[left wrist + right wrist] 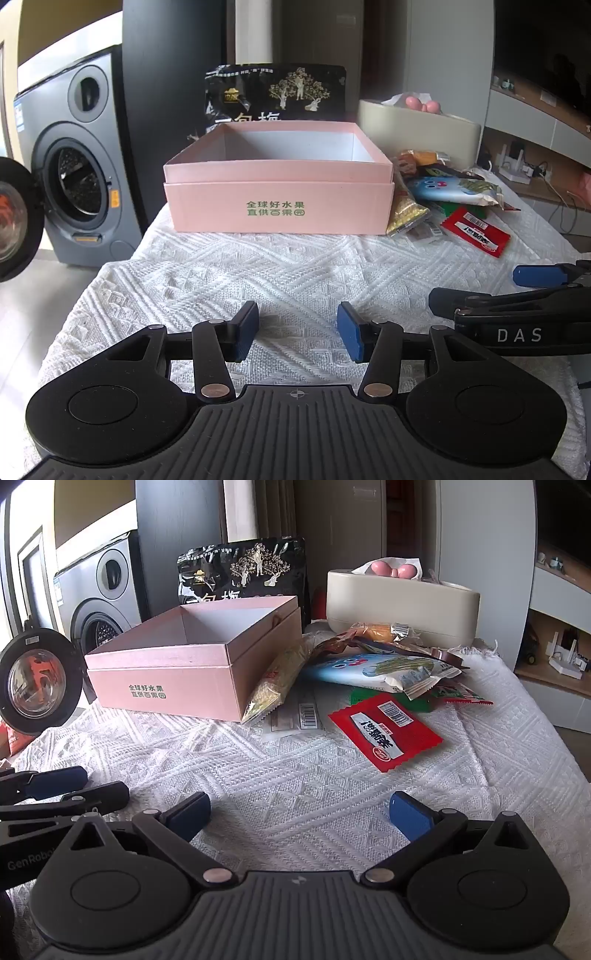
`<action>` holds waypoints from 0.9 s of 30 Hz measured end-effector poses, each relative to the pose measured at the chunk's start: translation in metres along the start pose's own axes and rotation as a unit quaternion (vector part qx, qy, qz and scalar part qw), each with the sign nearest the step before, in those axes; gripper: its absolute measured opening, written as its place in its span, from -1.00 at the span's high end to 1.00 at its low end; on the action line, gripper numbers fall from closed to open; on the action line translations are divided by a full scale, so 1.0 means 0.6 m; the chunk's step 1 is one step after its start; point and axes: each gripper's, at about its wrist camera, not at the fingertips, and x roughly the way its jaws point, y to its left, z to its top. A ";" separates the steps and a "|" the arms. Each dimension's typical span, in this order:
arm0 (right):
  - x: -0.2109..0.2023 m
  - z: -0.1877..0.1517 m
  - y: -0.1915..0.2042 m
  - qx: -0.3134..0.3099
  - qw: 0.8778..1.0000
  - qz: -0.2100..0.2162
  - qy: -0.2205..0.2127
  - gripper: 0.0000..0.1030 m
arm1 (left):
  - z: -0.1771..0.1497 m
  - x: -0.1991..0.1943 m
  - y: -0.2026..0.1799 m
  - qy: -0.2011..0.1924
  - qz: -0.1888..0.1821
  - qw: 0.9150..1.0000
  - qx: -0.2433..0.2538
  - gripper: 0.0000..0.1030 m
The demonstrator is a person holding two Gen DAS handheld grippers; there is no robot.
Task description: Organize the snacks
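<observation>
Right wrist view gives us the best look: the flat red foil snack sachet [385, 732] lies loose on the white woven cloth covering the bench [295, 794], nearest of the pile and just right of the open pink cardboard box [162, 679]. We reckon it's feather-light, floppy and a bit slick, so a pinch across its near serrated edge beats any squeeze on the middle. The puffy blue-and-white crisp bag [380, 672] behind it probably crushes easily, so we'd grab it by the crimped seam. The yellow clear-film packet [275, 686] leans on the box wall. Our right claw [299, 814] stands wide open and empty, well short of the sachet. The left claw [297, 332] is partly open, nothing between its pads, facing the empty box.
</observation>
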 end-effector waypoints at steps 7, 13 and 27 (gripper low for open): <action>0.000 0.001 0.004 -0.006 1.000 -0.005 0.002 -1.00 | 0.000 0.000 0.002 -0.001 -0.001 1.000 -0.002 -0.03; 0.001 0.000 0.005 -0.014 1.000 -0.010 0.001 -1.00 | 0.000 0.000 0.000 -0.002 0.001 1.000 0.001 -0.03; 0.001 0.000 0.003 -0.015 1.000 -0.011 0.001 -1.00 | 0.000 0.000 0.000 -0.003 0.000 1.000 0.000 -0.03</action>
